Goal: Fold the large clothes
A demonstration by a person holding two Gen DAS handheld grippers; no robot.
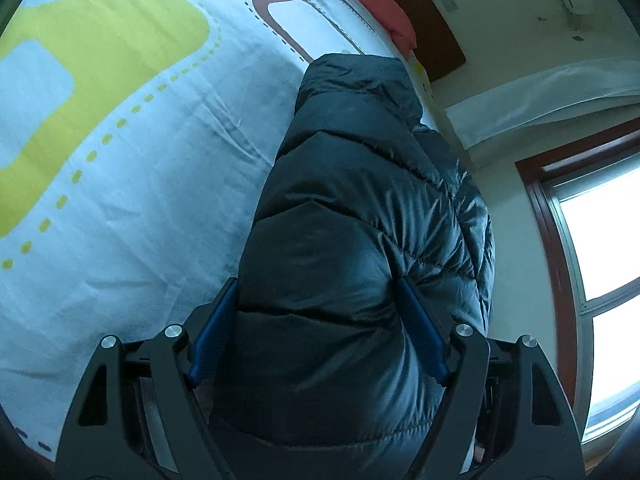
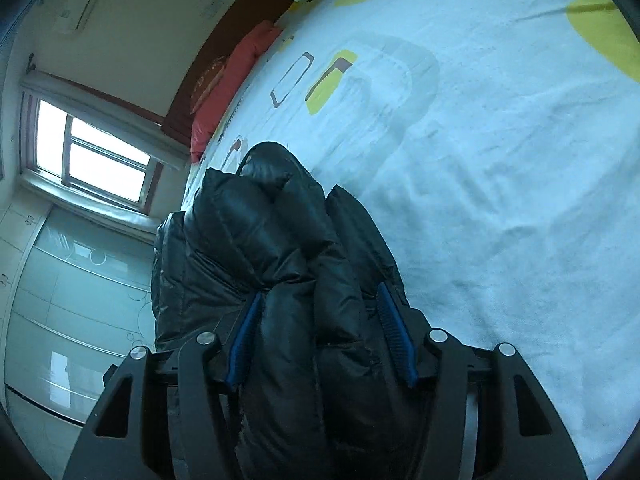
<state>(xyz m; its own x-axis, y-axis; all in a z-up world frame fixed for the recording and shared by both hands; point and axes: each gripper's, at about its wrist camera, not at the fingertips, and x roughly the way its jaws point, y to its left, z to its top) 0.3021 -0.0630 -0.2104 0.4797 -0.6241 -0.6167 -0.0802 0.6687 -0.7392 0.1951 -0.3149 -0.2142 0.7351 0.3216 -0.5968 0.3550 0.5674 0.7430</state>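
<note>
A black quilted puffer jacket [image 1: 360, 184] lies bunched in a thick roll on the bed, running away from me toward the headboard. In the left wrist view my left gripper [image 1: 316, 284] is shut on the jacket's near end, and the padded bulk fills the wide gap between its blue pads [image 1: 212, 328]. The right wrist view shows the same jacket [image 2: 256, 216] folded into puffy layers. My right gripper [image 2: 320, 290] is shut on a thick fold of it, blue pads [image 2: 394, 332] pressing both sides. The jacket's underside and the fabric behind the jaws are hidden.
The bed sheet [image 1: 140, 180], white with yellow and brown shapes, spreads wide beside the jacket [image 2: 500, 160]. A red pillow [image 1: 384, 4] lies against the brown headboard [image 1: 436, 36]. A window [image 2: 92, 152] and pale wardrobe doors [image 2: 60, 300] stand past the bed's edge.
</note>
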